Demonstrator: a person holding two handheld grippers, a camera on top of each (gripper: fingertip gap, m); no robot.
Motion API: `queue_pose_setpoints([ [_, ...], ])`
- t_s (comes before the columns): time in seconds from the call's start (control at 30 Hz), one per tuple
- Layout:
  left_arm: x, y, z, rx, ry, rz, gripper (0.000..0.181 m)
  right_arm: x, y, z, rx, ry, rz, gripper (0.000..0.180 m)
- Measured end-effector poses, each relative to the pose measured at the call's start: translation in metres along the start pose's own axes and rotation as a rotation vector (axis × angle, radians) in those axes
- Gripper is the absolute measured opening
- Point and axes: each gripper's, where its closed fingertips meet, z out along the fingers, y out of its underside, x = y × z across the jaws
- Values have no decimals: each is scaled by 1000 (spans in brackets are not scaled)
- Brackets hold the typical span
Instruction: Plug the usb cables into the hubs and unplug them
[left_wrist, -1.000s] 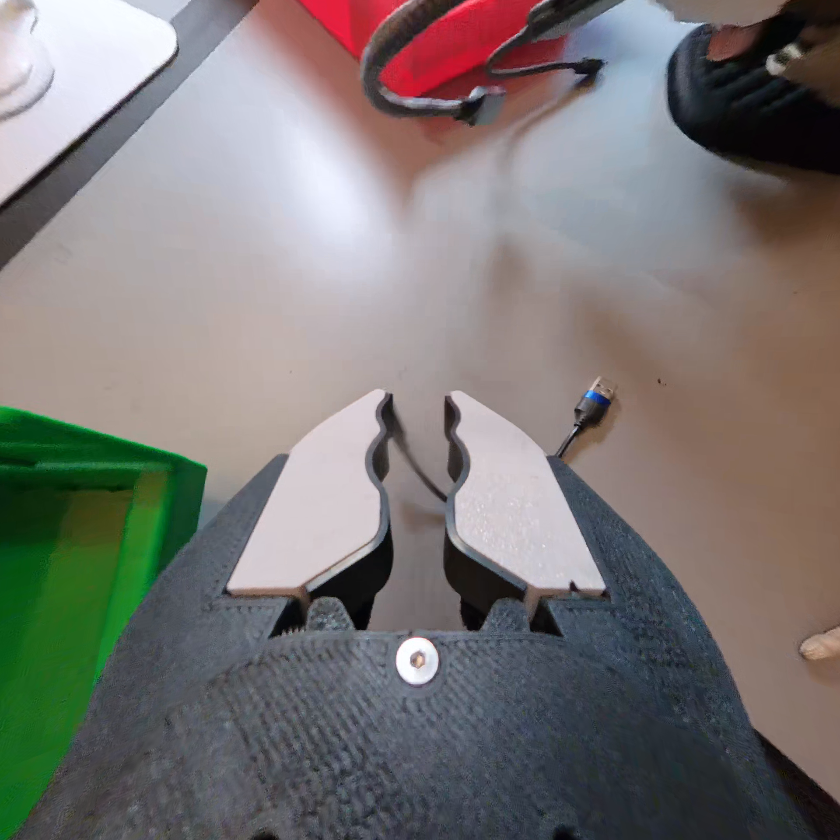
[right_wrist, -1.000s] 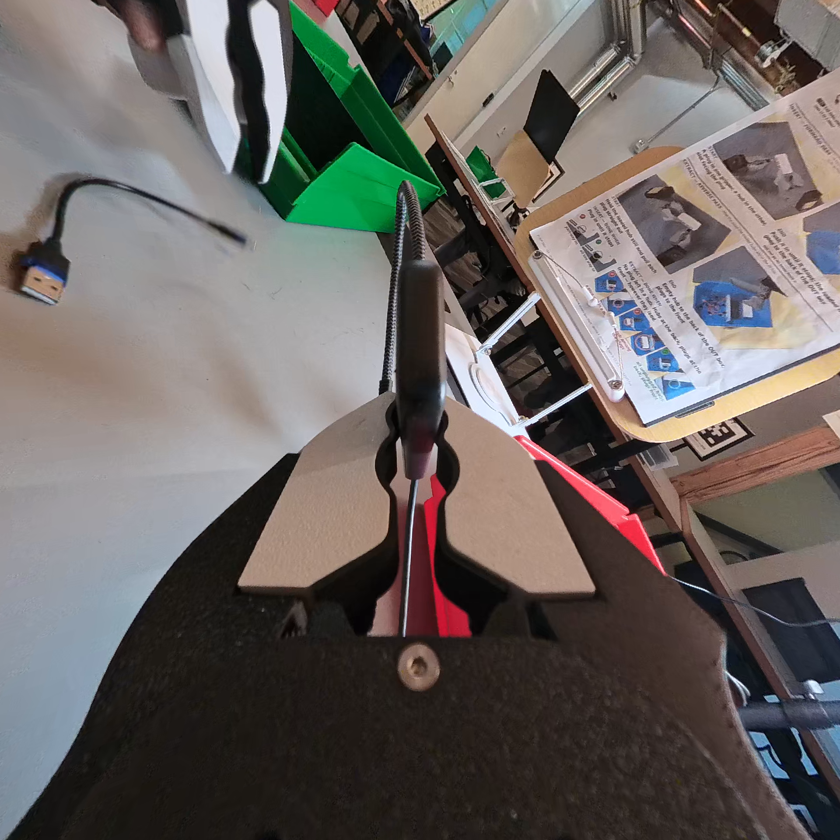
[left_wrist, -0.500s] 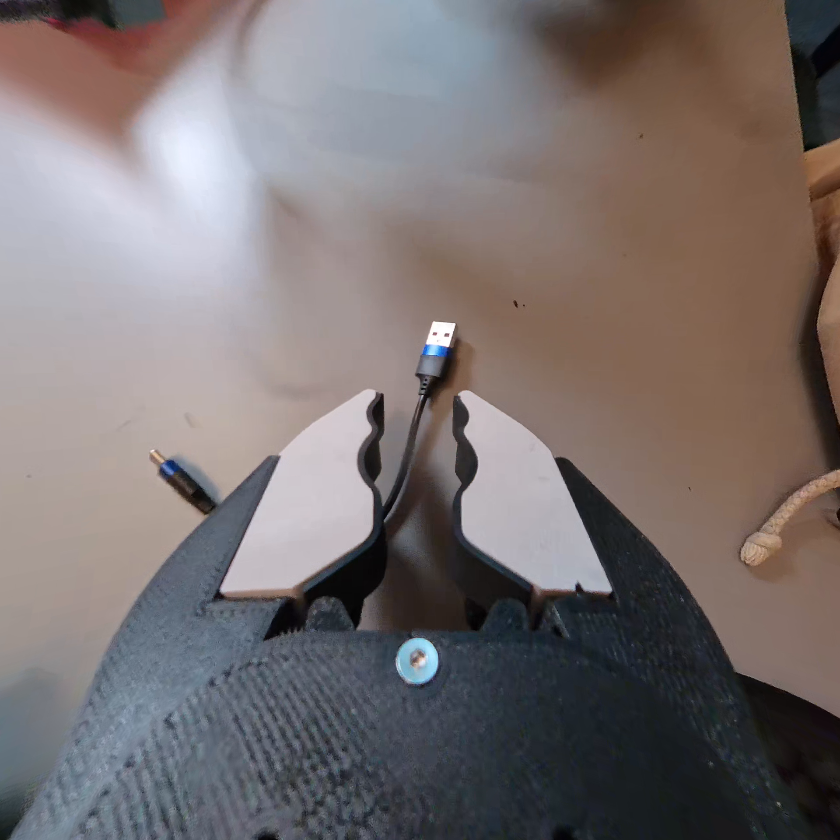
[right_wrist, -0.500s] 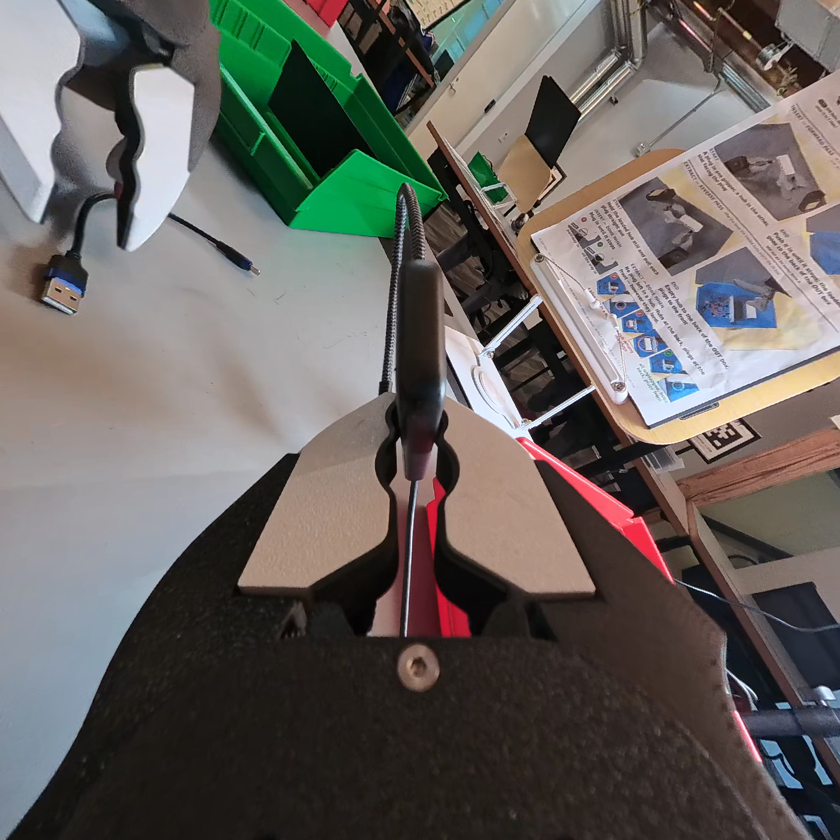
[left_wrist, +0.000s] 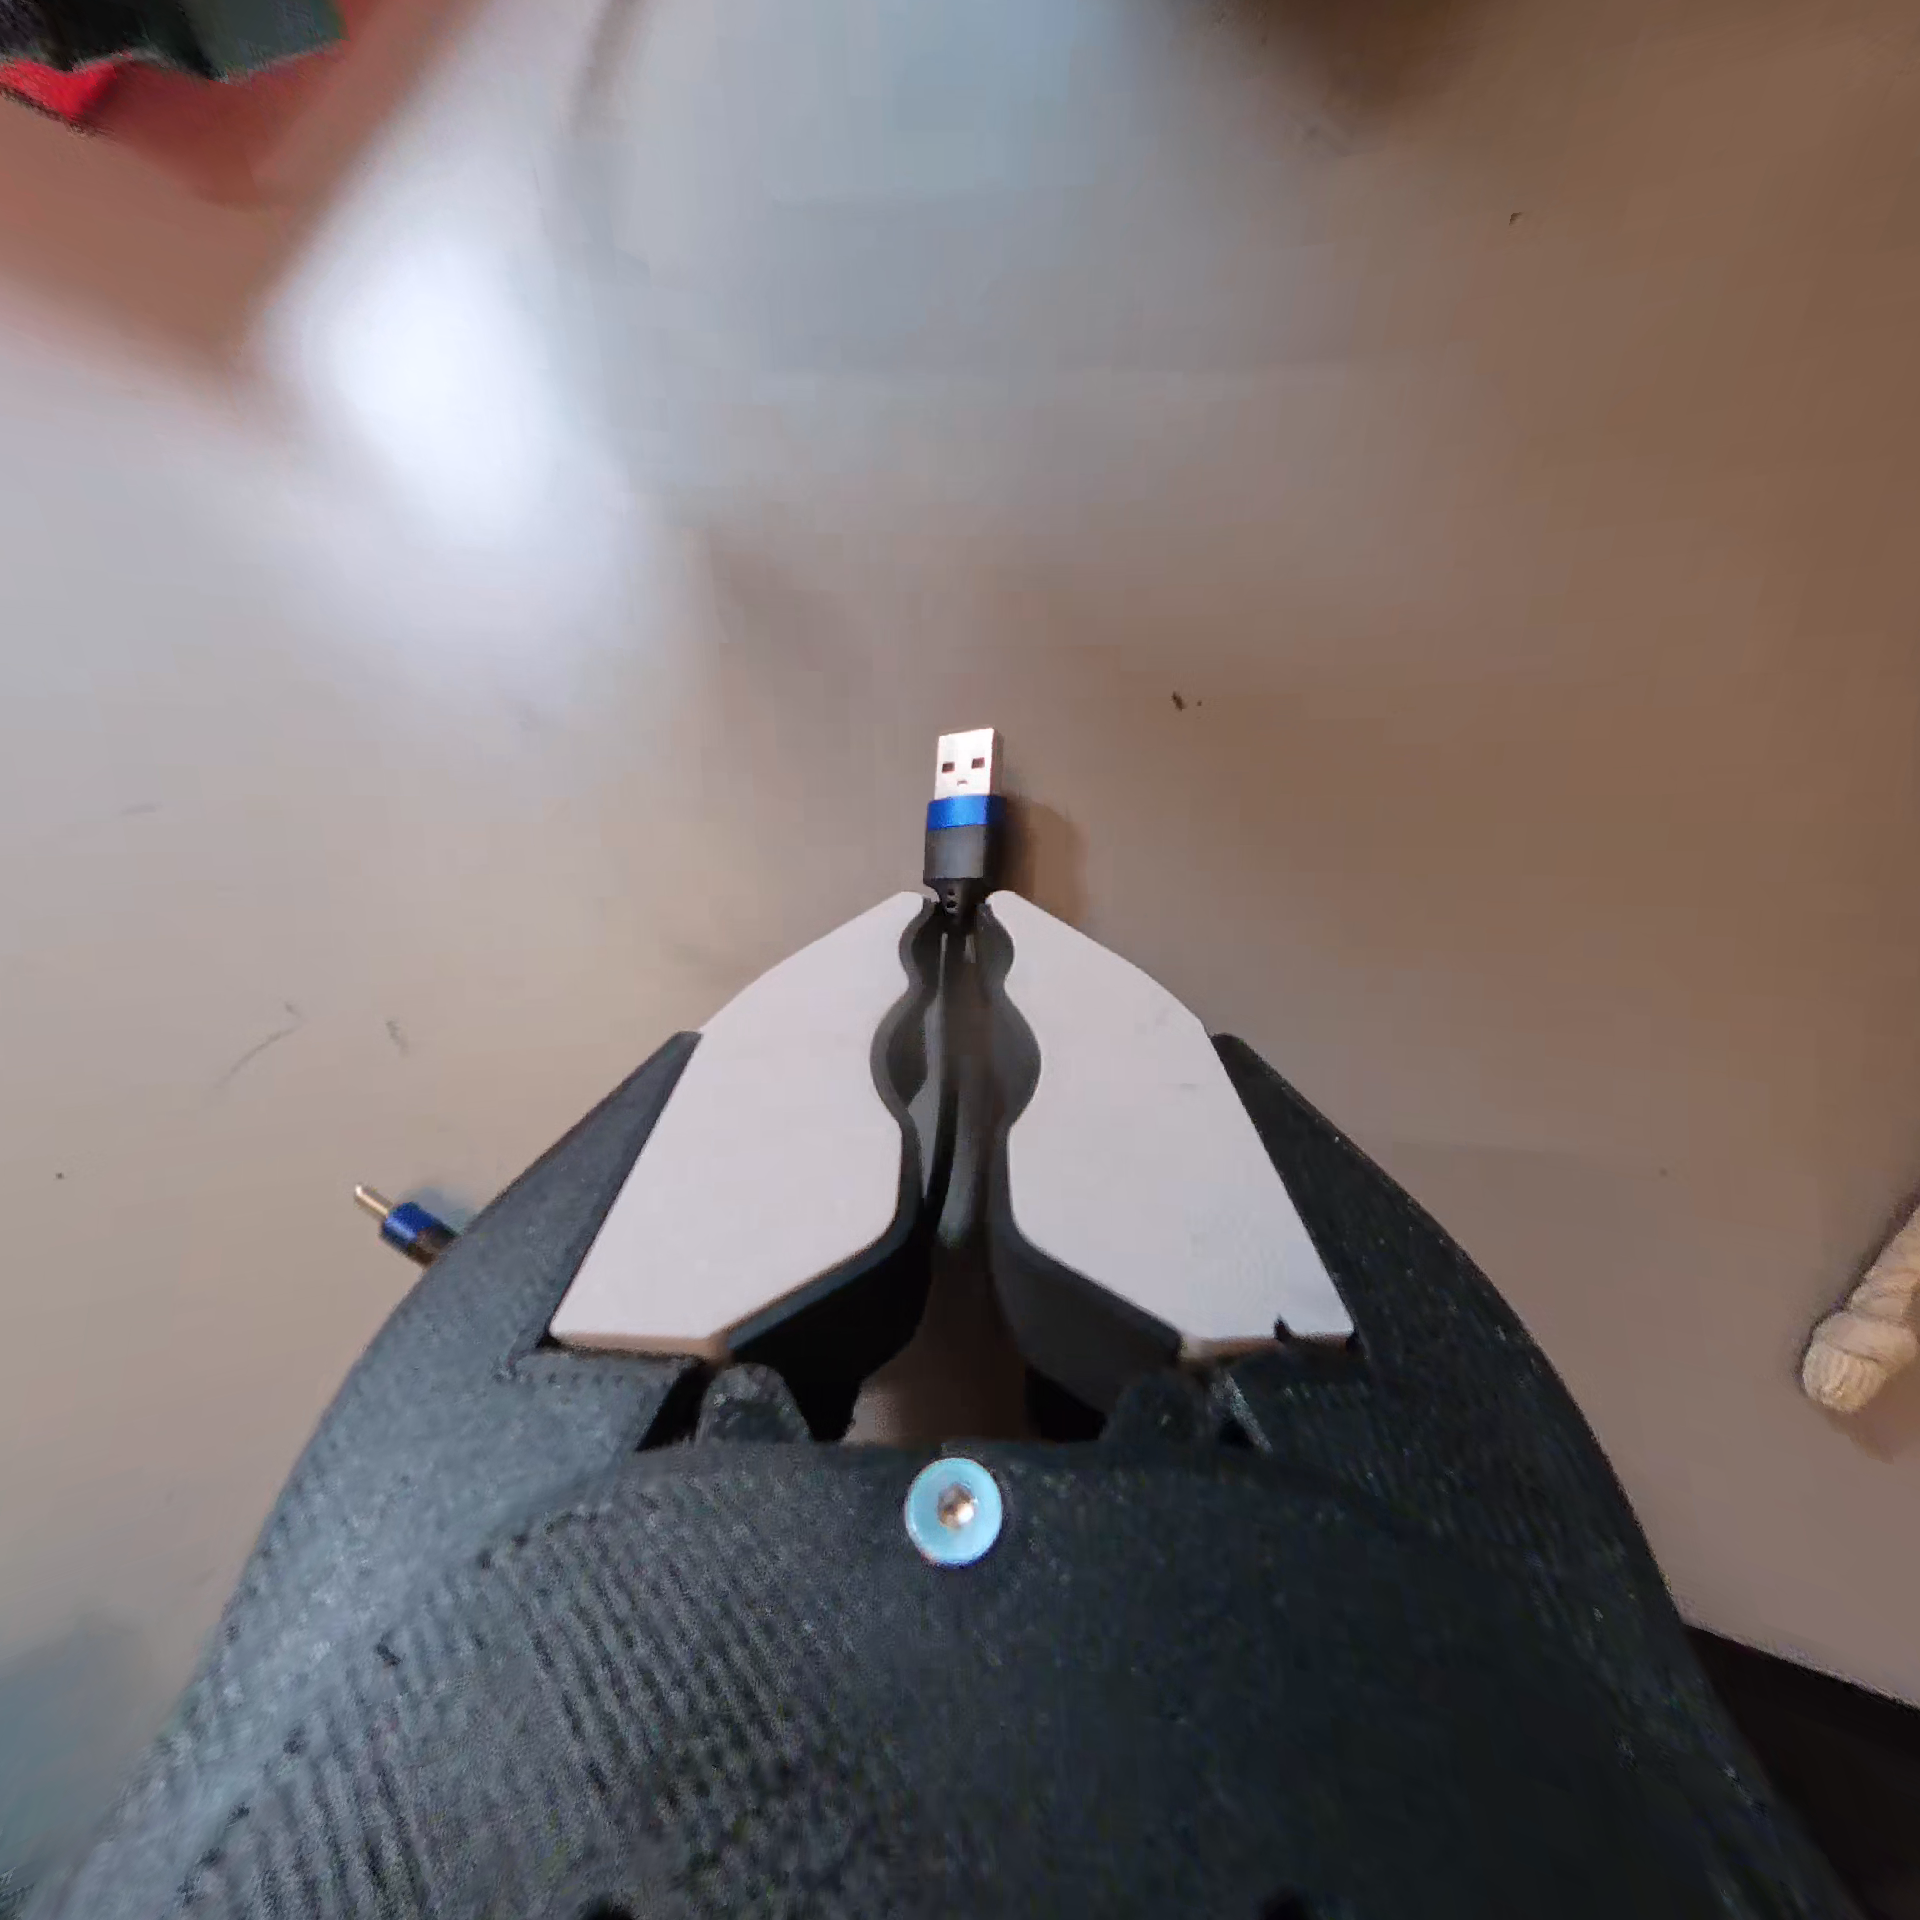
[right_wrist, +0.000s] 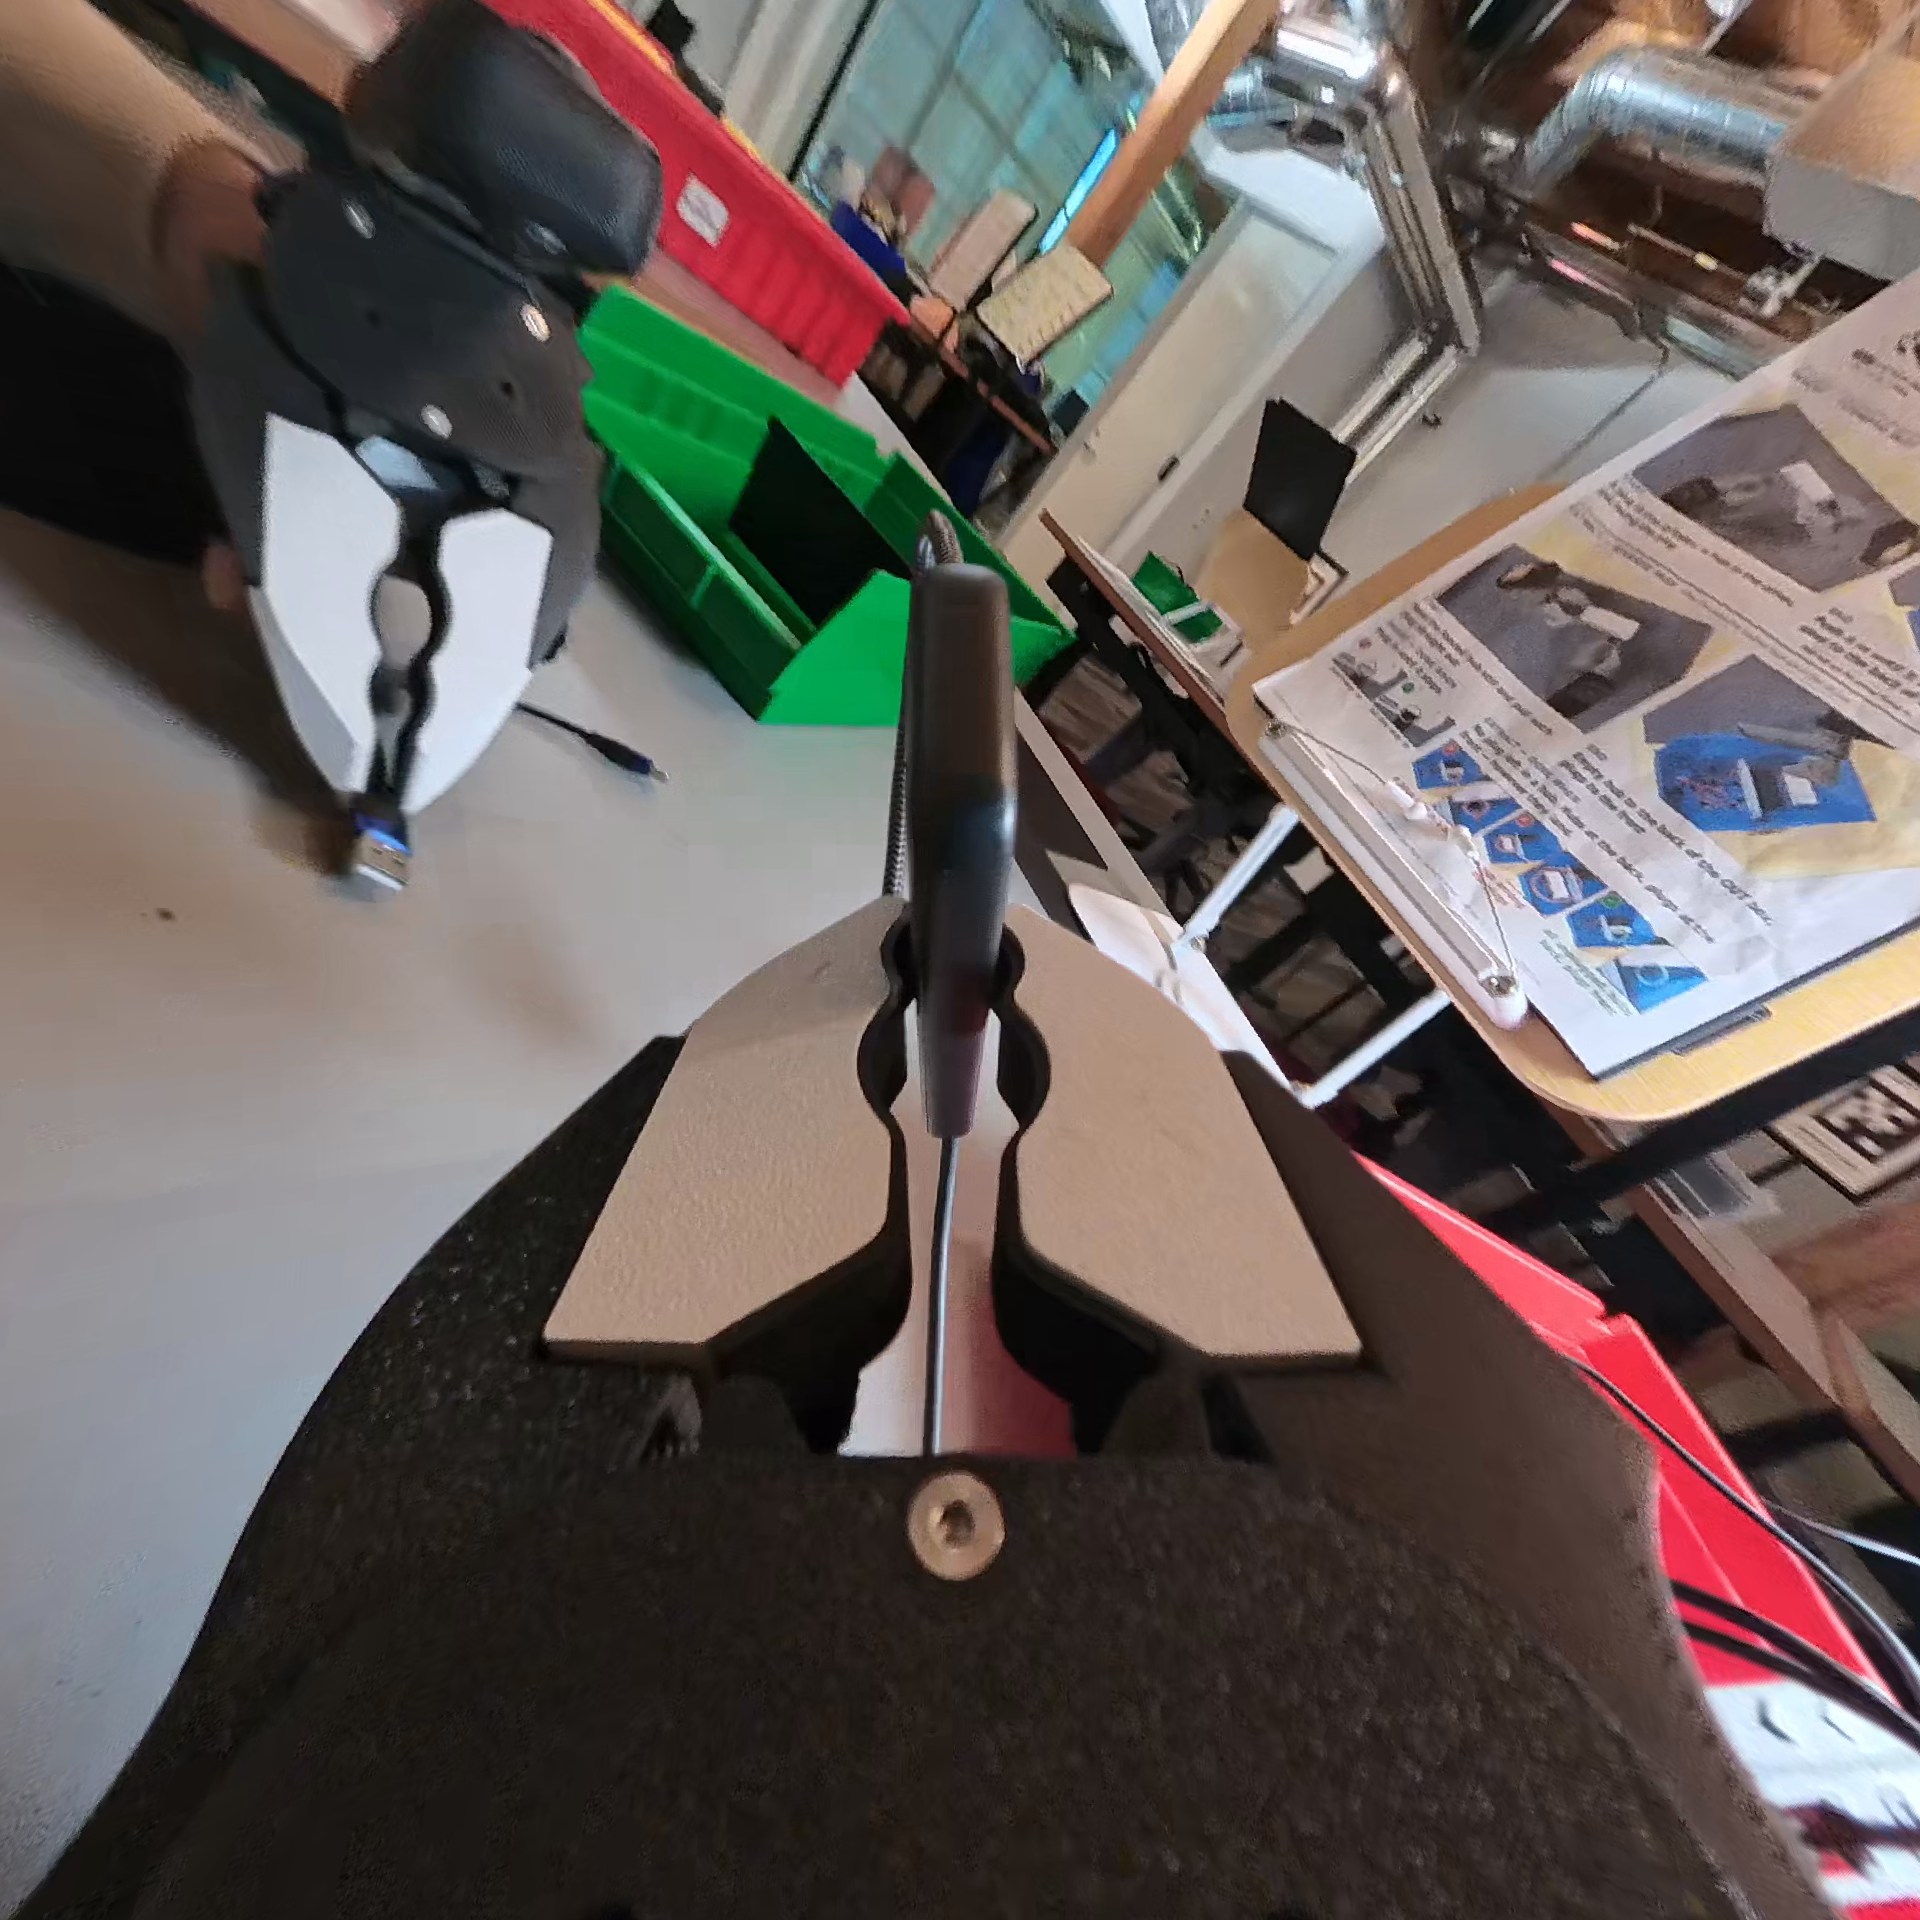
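Observation:
In the left wrist view my left gripper (left_wrist: 954, 906) is shut on a thin black USB cable just behind its plug. The USB-A plug (left_wrist: 966, 808), silver with a blue band, sticks out past the fingertips, low over the grey table (left_wrist: 1455, 623). The cable's small far connector (left_wrist: 400, 1226) lies at the left. My right gripper (right_wrist: 954, 930) is shut on a slim dark hub (right_wrist: 958, 748), held edge-on and upright, with a braided cable behind it. The right wrist view also shows the left gripper (right_wrist: 390, 764) and the plug (right_wrist: 376, 847) at upper left.
A green bin (right_wrist: 790, 582) stands behind the left gripper, with red bins (right_wrist: 748, 208) farther back and another red bin (right_wrist: 1558, 1403) at lower right. A board with an instruction sheet (right_wrist: 1662, 727) overhangs the right side. A rope end (left_wrist: 1870, 1340) lies near the table edge.
My left gripper has swung over the USB cable and closed on it just behind the plug. The right gripper has kept hold of the hub and turned a little.

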Motion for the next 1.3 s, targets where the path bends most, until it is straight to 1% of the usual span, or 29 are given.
queue_pose_setpoints([
  [0.13,5,-25,-19,166,67,-86,6,-1,-15,-5,101,-46,89,12],
  [0.27,8,-51,-51,381,206,-229,6,1,-23,-10,190,-100,228,12],
  [0.4,7,-65,-77,528,307,-331,6,1,-30,-16,273,-185,367,12],
  [0.6,9,-70,-92,607,357,-354,6,0,-44,-27,421,-345,591,12],
  [0.73,11,-68,-100,641,415,-360,6,1,-54,-39,516,-455,698,12],
  [0.93,-1,-63,-93,626,329,-378,6,-4,-57,-42,539,-531,743,12],
  [1.03,-17,-60,-87,589,168,-338,6,-7,-56,-41,524,-544,741,12],
  [1.17,-36,-56,-85,533,-79,-226,6,-7,-53,-40,505,-534,736,12],
  [1.23,-37,-59,-88,534,-154,-159,6,-5,-53,-41,503,-525,734,12],
  [1.3,-30,-67,-95,558,-163,-87,6,-3,-52,-42,504,-520,733,12],
])
